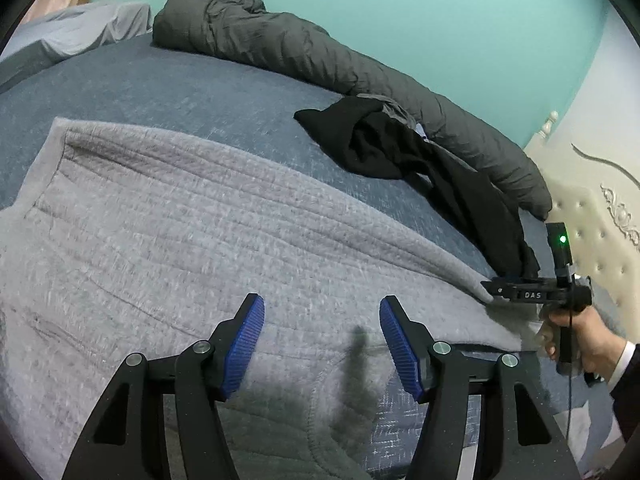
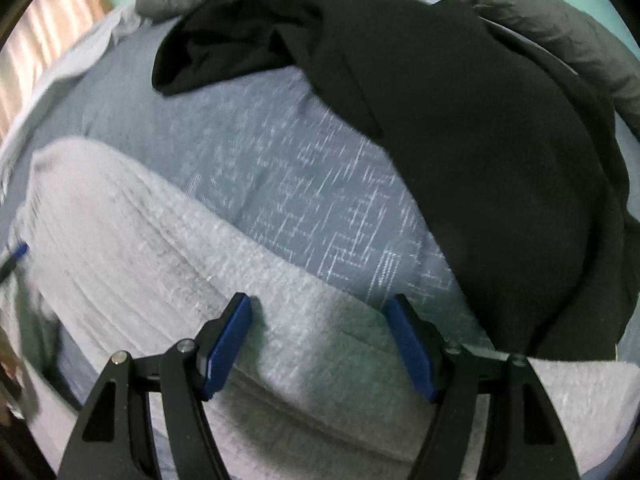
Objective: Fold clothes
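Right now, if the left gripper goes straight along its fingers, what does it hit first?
Most likely the grey sweater spread on the bed. The left gripper stands open above it, nothing between the pads. How far above is unclear.

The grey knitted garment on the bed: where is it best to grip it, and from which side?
Grip the grey knitted garment at its thin right edge, coming from above and pinching across the edge. It lies flat on the blue bedsheet, so only the edge gives the open right claw something to close on.
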A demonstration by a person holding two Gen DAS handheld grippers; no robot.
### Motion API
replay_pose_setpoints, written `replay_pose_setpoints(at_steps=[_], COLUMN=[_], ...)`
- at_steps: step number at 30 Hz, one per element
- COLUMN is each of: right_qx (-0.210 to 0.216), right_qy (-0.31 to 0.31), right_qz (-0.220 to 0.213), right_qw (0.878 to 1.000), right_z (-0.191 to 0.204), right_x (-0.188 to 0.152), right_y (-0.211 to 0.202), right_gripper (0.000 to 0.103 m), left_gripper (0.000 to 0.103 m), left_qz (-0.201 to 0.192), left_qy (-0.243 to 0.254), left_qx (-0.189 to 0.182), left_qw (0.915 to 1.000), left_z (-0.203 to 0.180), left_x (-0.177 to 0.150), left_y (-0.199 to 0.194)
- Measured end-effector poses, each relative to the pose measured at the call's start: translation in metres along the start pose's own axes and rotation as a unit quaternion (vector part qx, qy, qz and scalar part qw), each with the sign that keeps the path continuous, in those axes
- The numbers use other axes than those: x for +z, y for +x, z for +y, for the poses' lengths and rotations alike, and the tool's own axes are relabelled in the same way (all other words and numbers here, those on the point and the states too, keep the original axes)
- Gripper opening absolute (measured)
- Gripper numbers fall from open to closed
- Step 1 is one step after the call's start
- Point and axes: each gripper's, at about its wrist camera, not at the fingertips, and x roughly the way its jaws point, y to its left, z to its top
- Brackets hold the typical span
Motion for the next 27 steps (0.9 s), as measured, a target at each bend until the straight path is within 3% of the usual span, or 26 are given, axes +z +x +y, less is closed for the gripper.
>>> replay_pose_setpoints(at_steps=[2, 4, 6, 7, 11, 19, 27], right_qx=[0.001, -0.007, -0.007, -0.006, -0.01, -0.065, -0.1], right_qy=[0.004, 0.003, -0.007, -0.012, -0.031, -0.045, -0.049], right_qz=[-0.011, -0.02, -0.022, -0.022, -0.031, -0.128, -0.083], right_qw=[1.0, 1.0, 1.0, 1.0, 0.999, 0.989, 0.99], right_z=[-0.003, -0.005, -0.005, -0.005, -0.001, -0.002, -0.006], right_x=[-0.002, -0.004, -0.007, -0.008, -0.006, 0.023, 0.031], right_y=[0.0, -0.001, -0.002, -0.003, -0.014, -0.064, -0.009], right_gripper=[0.057, 0.026, 0.009, 0.006, 0.003, 0.003, 0.003], left_gripper=[0.065, 0.065, 0.065, 0.065, 0.065, 0.066, 0.067], left_qz=[0.001, 0.001, 0.0, -0.001, -0.003, -0.006, 0.002], left_qy=[-0.004, -0.007, -0.01, -0.009, -0.009, -0.011, -0.007], left_qx=[0.001, 0.001, -0.001, 0.0, 0.0, 0.003, 0.006], left_qw=[1.0, 1.0, 1.0, 1.0, 1.0, 0.9999, 1.0], left_z=[0.003, 0.006, 0.006, 0.005, 0.005, 0.004, 0.006], left_x=[0.0, 0.0, 0.001, 0.001, 0.0, 0.001, -0.001], left_y=[0.001, 0.0, 0.001, 0.001, 0.001, -0.001, 0.002])
